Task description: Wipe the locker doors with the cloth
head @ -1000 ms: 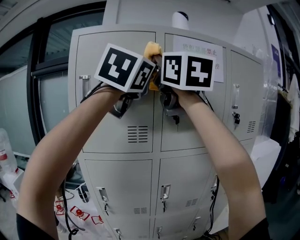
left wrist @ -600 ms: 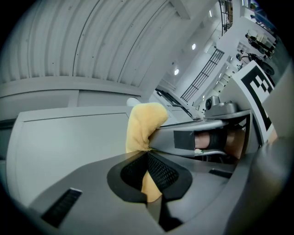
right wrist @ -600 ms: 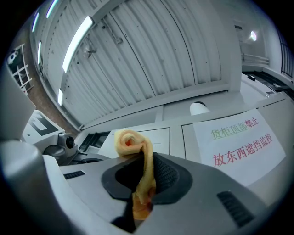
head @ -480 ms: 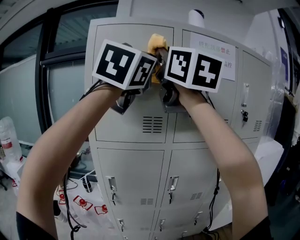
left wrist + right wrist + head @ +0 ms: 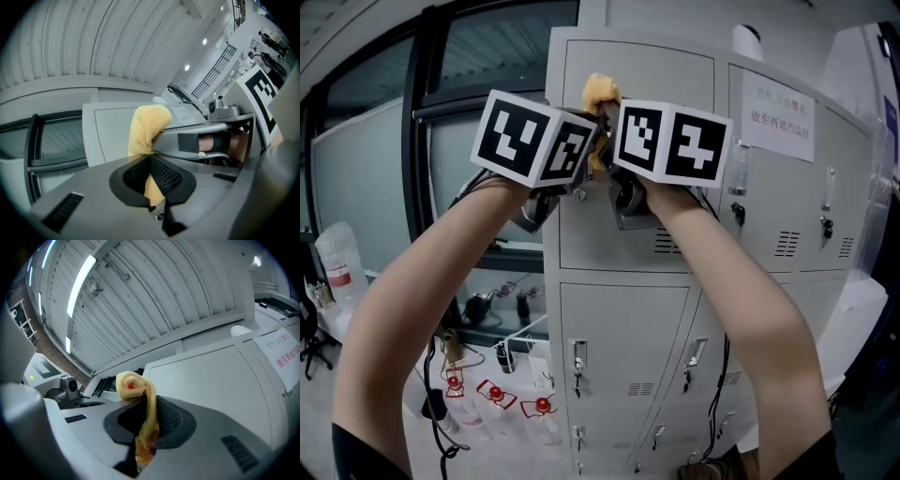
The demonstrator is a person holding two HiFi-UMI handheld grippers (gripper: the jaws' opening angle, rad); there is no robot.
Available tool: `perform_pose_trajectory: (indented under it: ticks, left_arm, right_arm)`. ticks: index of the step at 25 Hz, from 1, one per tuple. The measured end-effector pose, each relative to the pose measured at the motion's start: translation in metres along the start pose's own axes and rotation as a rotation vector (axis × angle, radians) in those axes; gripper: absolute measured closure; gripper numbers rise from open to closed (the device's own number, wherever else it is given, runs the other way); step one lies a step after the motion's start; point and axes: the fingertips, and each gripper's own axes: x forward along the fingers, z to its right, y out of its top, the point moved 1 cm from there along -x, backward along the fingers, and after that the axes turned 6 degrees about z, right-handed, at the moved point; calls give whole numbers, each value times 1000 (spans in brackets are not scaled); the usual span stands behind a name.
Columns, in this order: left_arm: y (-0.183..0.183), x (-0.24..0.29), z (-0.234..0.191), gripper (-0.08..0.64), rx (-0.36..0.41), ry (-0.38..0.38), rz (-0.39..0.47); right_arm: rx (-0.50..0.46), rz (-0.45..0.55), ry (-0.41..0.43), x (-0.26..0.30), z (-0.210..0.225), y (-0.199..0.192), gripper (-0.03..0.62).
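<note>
A yellow cloth (image 5: 600, 92) is bunched between both grippers, high against the top left locker door (image 5: 675, 75) of the grey locker bank. My left gripper (image 5: 592, 141) is shut on the cloth (image 5: 145, 131), which sticks up past its jaws. Close beside it, my right gripper (image 5: 609, 131) is also shut on the cloth (image 5: 140, 399), whose rolled end shows above its jaws. The marker cubes hide the fingertips in the head view. The door panel (image 5: 211, 380) lies just ahead in the right gripper view.
Further locker doors (image 5: 623, 366) with handles and keys lie below and to the right. A paper notice (image 5: 776, 120) is stuck on the neighbouring upper door. A glass partition (image 5: 384, 178) stands left. Cables, bottles and red items (image 5: 492, 394) litter the floor at lower left.
The view has swung left, so the lockers now sit further right. Both grippers stay together on the cloth, now over the leftmost upper door near its left edge.
</note>
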Motion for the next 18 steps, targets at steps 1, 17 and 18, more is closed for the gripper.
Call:
perform_pose_trajectory:
  ticks: [1, 17, 18]
  left_arm:
    - [-5, -5, -5, 538, -3, 2, -3]
    - [-53, -19, -40, 538, -65, -6, -7]
    - [-53, -19, -40, 538, -68, -8, -5]
  right_arm:
    - [2, -4, 2, 3, -6, -5, 525]
    - [-20, -25, 3, 32, -35, -49, 525]
    - [-22, -24, 4, 33, -36, -49, 525]
